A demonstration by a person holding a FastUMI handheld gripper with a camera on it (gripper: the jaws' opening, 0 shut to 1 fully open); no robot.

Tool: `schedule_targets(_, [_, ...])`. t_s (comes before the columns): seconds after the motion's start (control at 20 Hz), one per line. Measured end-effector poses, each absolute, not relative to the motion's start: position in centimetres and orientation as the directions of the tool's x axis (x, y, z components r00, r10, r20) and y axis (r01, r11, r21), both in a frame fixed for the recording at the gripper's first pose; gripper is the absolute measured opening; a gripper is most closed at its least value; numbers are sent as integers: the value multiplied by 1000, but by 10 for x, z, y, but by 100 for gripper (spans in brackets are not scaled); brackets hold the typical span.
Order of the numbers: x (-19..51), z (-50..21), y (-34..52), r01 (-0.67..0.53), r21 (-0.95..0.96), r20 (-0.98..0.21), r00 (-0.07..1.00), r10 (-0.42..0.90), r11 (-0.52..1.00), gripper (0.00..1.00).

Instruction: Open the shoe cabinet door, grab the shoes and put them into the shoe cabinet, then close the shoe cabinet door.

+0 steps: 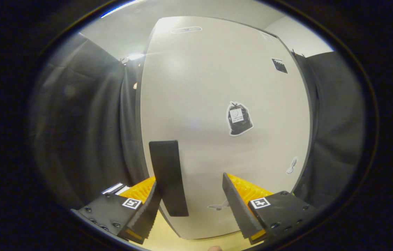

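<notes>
Two parted jaws astride black door handle (168, 177).

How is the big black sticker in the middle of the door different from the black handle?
The bag-shaped black sticker with a white outline lies flat mid-door on the pale cabinet door; the plain long black handle stands upright lower down, just inside the open gripper's left finger. Both are black and on that door.

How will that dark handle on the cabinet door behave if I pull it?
The handle looks like a stiff flat bar, unlikely to flex. Smooth faces may slip. The hand-held gripper is open, its fingers either side, so the door should probably swing.
</notes>
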State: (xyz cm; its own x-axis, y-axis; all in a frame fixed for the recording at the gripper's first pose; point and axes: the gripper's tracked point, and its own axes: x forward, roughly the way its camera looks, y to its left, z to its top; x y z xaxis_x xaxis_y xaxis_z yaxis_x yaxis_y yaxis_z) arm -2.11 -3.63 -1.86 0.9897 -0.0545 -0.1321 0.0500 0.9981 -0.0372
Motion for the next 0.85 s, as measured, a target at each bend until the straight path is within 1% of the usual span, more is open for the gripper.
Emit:
schedule_targets(0.6, [-11, -17, -37, 100, -40, -118, 988, -104, 994, 97])
schedule_targets(0.85, [-10, -19, -35, 88, -21, -130, 987, -90, 996, 97])
